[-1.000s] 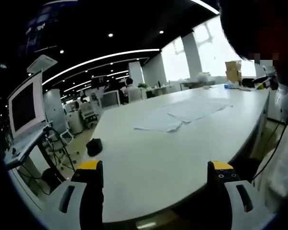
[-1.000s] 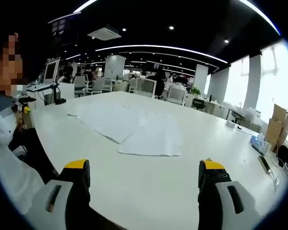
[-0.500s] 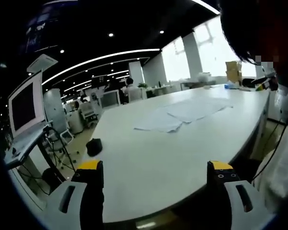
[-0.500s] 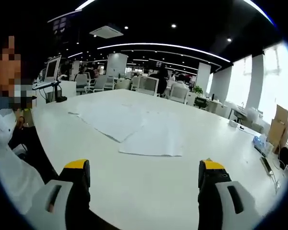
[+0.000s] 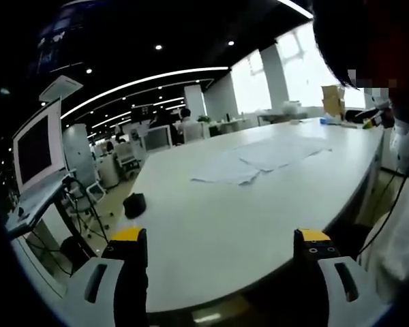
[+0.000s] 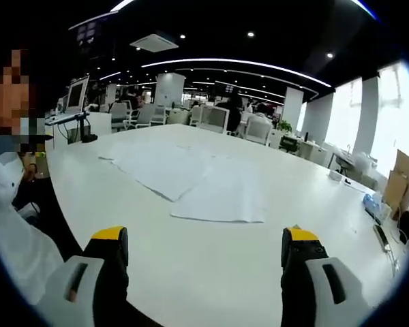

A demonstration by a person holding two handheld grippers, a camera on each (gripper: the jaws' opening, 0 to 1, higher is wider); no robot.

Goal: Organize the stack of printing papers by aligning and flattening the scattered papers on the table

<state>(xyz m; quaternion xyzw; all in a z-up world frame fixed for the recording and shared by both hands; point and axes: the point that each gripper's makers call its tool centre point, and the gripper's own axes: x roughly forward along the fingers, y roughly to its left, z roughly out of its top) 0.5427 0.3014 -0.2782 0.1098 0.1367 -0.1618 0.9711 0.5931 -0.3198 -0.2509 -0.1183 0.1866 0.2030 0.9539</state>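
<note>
Right gripper view shows the papers [image 6: 191,182] lying fanned out and overlapping across the middle of the frame, on the white table [image 6: 211,266], well ahead of the right gripper [image 6: 204,248], whose jaws stand spread and hold nothing. In the left gripper view the same papers [image 5: 259,160] sit in the upper centre-right, far beyond the left gripper [image 5: 221,245], likewise spread and empty. The sheets look thin, light and limp: likely to slide easily on the smooth table and to buckle or crease if pinched mid-sheet. The better hold is probably at the outer edges, one gripper pushing from each side to square them, then pressing flat from above.
</note>
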